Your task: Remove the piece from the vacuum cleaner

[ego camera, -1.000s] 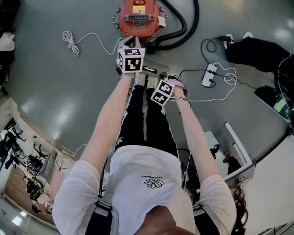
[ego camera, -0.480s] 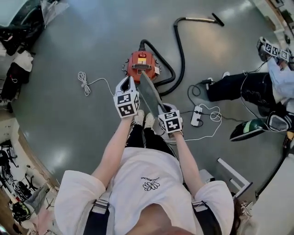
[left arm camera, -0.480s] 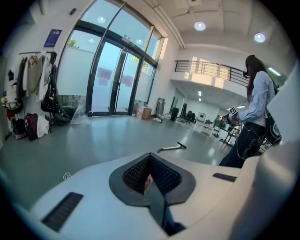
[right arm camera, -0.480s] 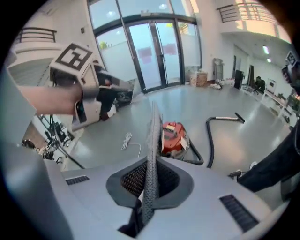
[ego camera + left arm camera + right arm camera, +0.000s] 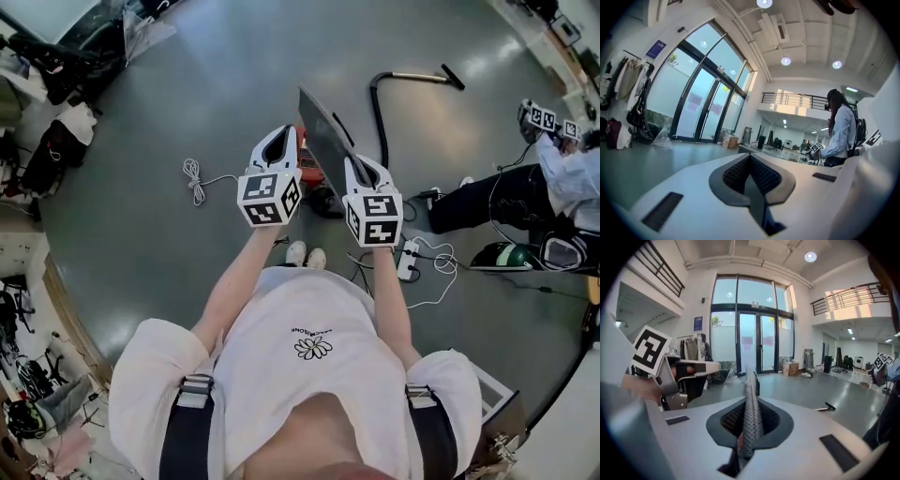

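While the coiled white cord (image 5: 194, 174) lies slack on the floor at far left, the left gripper (image 5: 281, 139) hangs beside the action, its 2 jaws pressed together on nothing, apparently just kept out of the way. Just right of it, the red vacuum cleaner (image 5: 307, 172) sits low on the floor, mostly hidden. Above it, the prize: the flat grey piece (image 5: 323, 120), raised well clear of the machine. The right gripper (image 5: 359, 167) has it pinched by 1 edge, jaws clamped tight on the thin panel, likely so it stands on edge and cannot flop. Further right, the black hose (image 5: 379, 108) curls away across the floor, untouched.
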{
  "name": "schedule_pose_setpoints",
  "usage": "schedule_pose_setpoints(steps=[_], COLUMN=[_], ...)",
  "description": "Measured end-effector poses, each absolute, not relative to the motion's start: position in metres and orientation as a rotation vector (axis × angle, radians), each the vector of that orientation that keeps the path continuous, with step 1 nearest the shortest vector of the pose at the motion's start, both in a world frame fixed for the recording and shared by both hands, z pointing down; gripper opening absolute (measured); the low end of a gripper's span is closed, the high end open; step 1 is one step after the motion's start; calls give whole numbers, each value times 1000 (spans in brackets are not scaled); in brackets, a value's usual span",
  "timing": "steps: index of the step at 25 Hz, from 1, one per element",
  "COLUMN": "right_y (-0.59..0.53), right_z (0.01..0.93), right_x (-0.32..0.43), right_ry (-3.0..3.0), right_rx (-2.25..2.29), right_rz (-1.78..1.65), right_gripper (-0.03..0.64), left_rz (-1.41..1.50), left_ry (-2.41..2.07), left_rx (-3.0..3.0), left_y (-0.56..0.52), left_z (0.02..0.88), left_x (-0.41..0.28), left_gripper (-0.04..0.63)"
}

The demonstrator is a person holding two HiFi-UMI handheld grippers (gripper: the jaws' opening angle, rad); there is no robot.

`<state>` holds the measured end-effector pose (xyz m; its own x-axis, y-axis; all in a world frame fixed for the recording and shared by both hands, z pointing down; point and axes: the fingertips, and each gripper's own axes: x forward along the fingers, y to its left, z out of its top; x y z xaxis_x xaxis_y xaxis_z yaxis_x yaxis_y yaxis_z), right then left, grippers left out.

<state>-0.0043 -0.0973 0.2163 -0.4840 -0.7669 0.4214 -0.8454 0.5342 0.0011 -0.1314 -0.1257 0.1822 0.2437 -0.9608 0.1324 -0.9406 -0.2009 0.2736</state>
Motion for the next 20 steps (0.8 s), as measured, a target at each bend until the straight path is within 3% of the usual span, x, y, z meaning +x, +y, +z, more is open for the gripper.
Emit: schedule_pose_setpoints(steps=[9,20], right_y=[-105,-106], right_z=[92,83], right_x=[26,24], right_ry=[-2653,-2621], right_rx=[1603,1652], right_rz=[220,156], right_gripper=[23,23], left_rz=[-269,-289], left_ry=[-1922,-1829], left_rx=[2431,2505], left_y=[-113,-107], left_z=[82,68], left_x=[-130,-113], left_gripper=[5,6])
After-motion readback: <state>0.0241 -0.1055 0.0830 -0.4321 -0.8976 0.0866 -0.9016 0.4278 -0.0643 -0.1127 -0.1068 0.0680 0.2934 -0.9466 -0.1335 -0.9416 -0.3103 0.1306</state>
